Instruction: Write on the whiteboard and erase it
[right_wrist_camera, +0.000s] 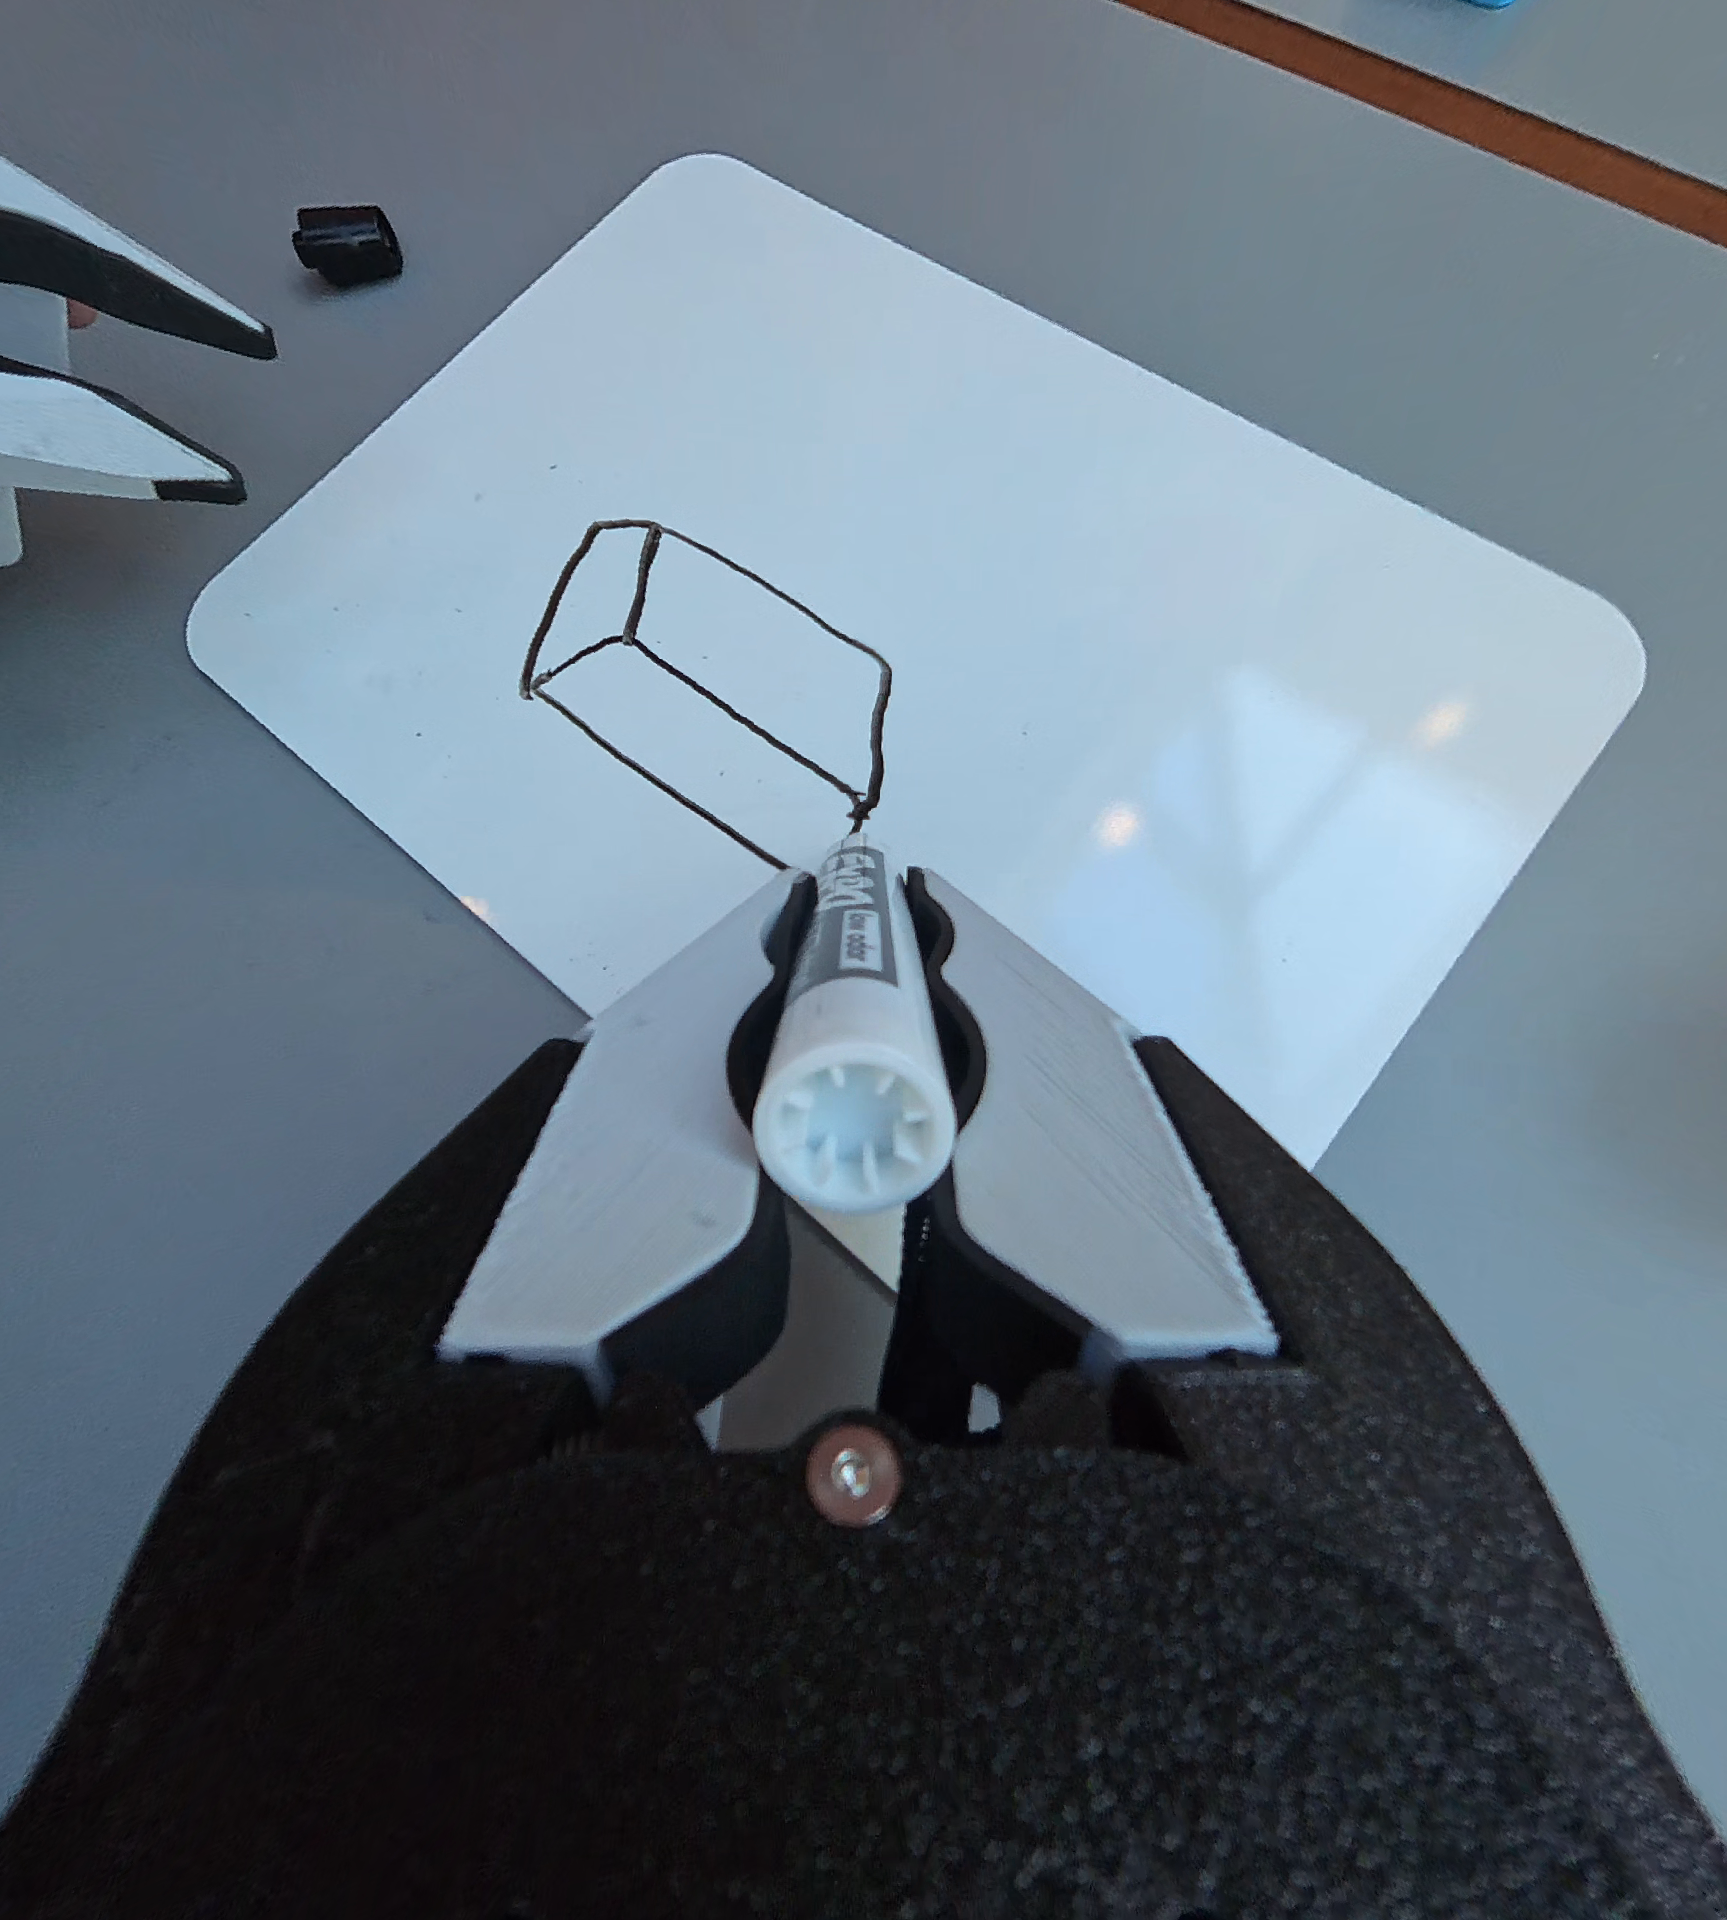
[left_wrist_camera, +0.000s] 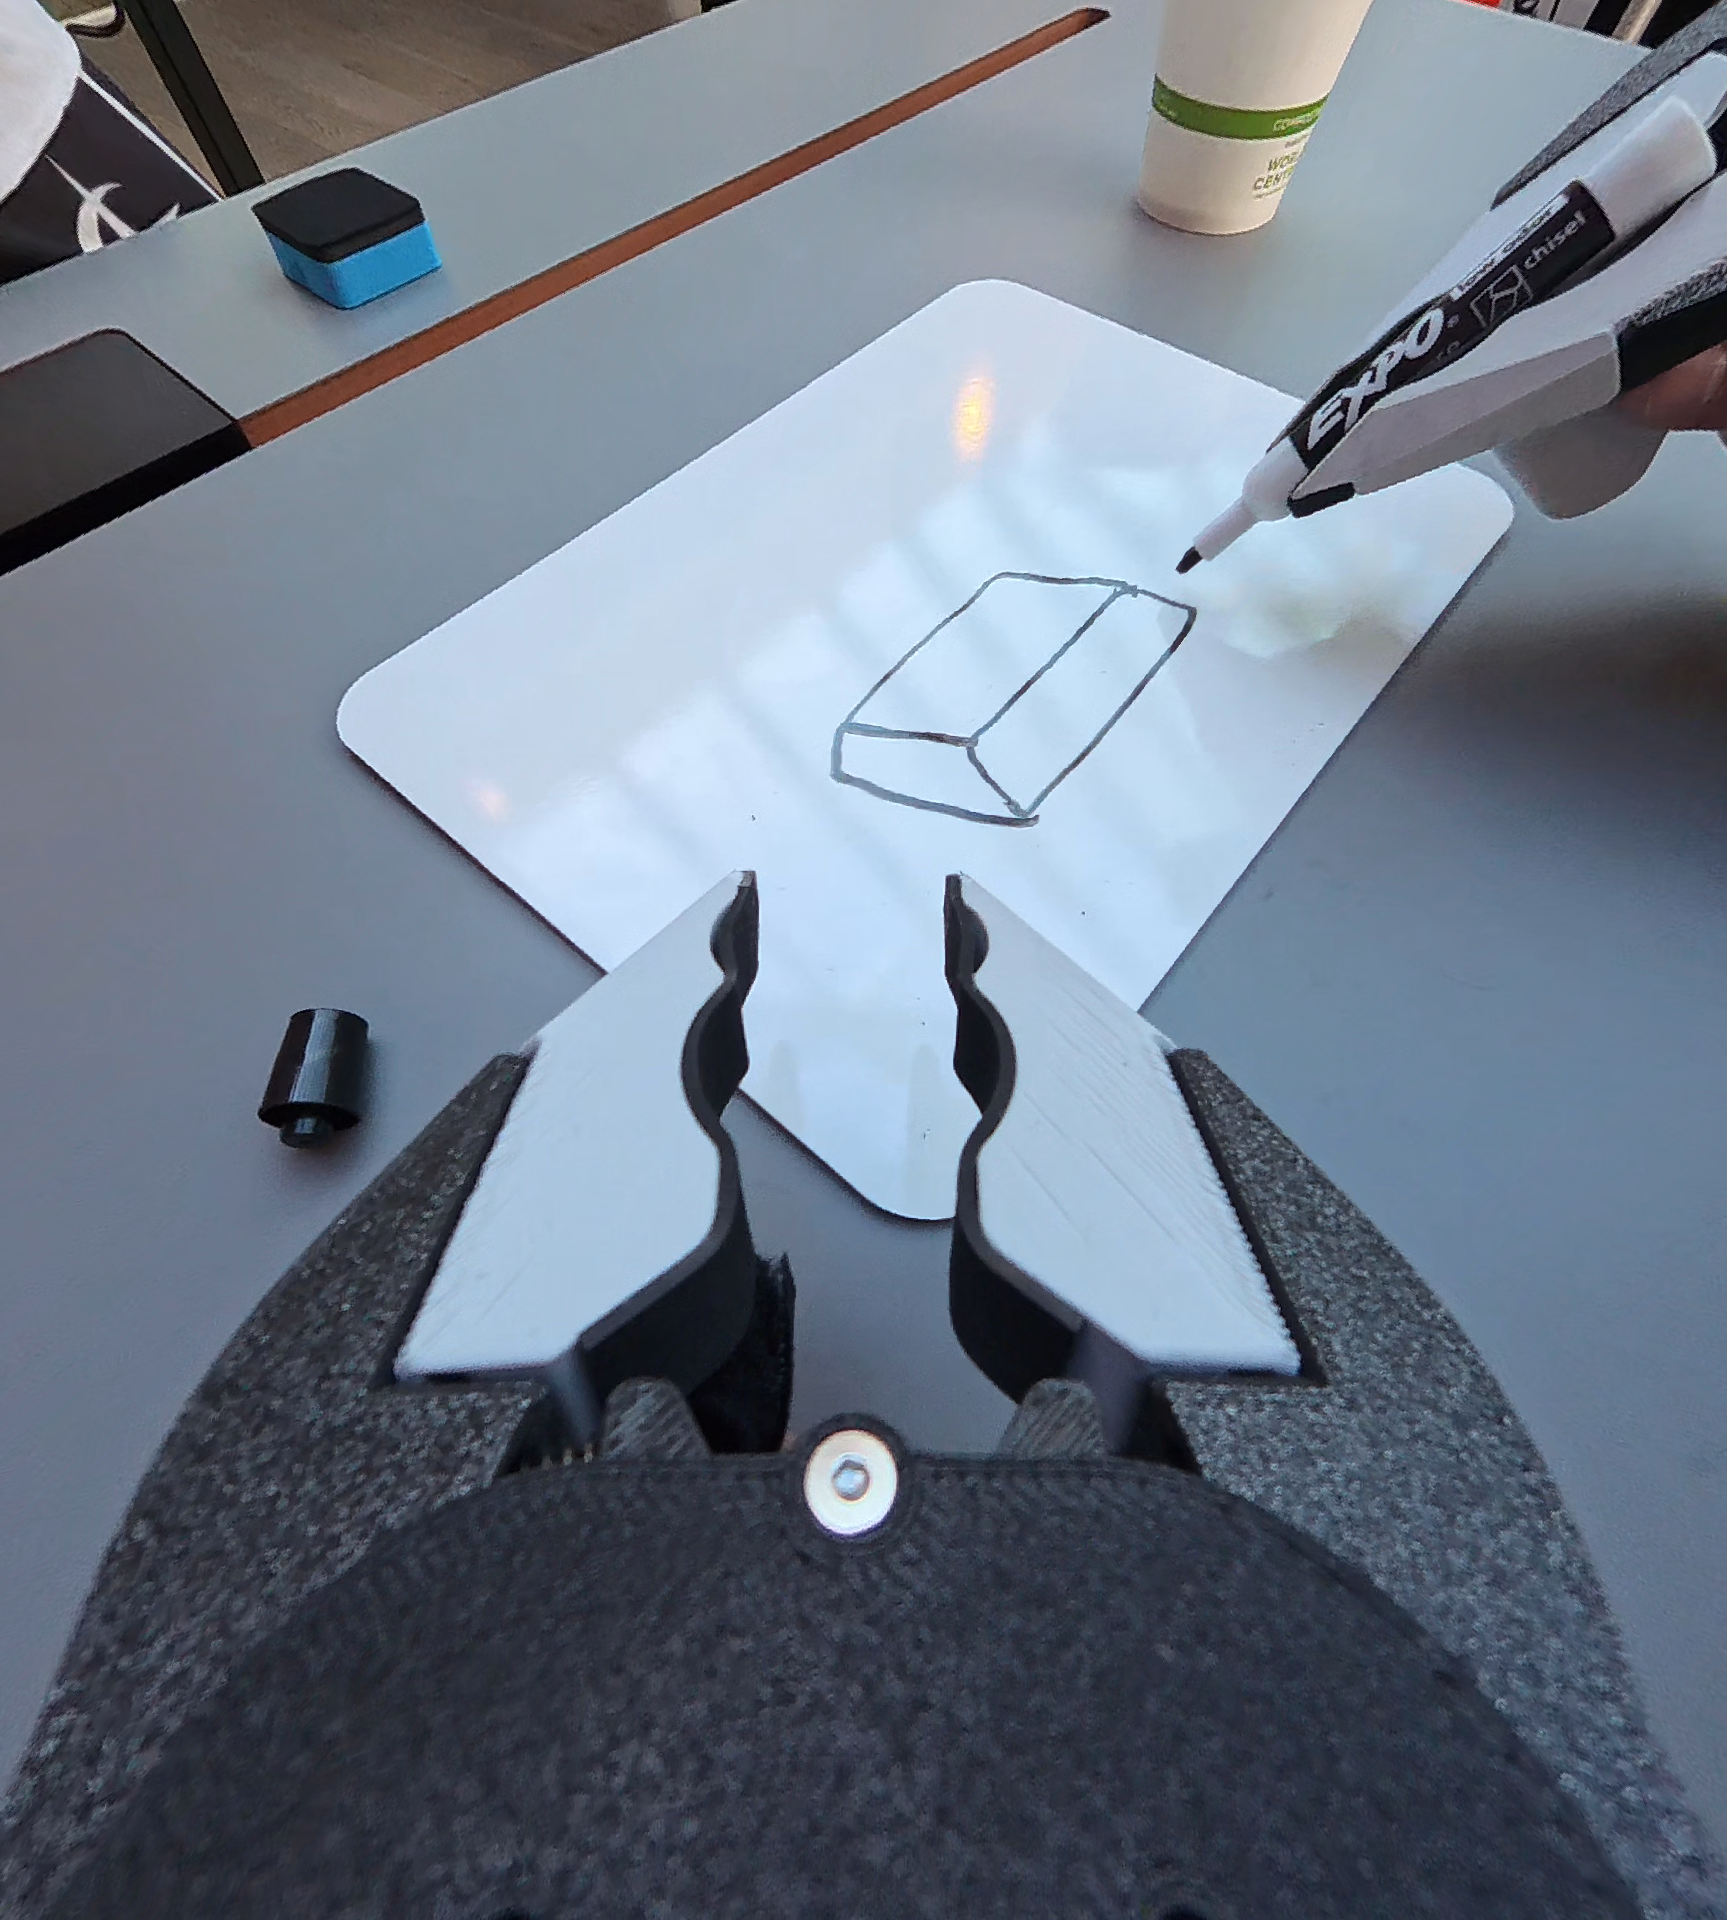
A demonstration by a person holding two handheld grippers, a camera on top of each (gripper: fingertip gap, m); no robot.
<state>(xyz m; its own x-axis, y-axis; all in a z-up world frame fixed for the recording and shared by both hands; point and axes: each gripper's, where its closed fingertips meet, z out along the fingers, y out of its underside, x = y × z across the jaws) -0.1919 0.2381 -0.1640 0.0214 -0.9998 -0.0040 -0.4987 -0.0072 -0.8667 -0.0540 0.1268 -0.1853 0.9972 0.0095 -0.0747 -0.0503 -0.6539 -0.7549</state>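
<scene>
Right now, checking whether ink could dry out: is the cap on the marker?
No: the marker tip is bare above the whiteboard, and the black cap lies on the table.

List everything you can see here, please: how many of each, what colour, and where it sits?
whiteboard: one, white, flat on the table, bearing a black box drawing
marker: one, white with black label, uncapped, tip just above the drawing
marker cap: one, black, on the table beside the whiteboard
eraser: one, black and blue, far table
paper cup: one, white with green band, beyond the whiteboard
table: grey
left gripper: open, empty, over the whiteboard's near corner
right gripper: holding the marker
</scene>
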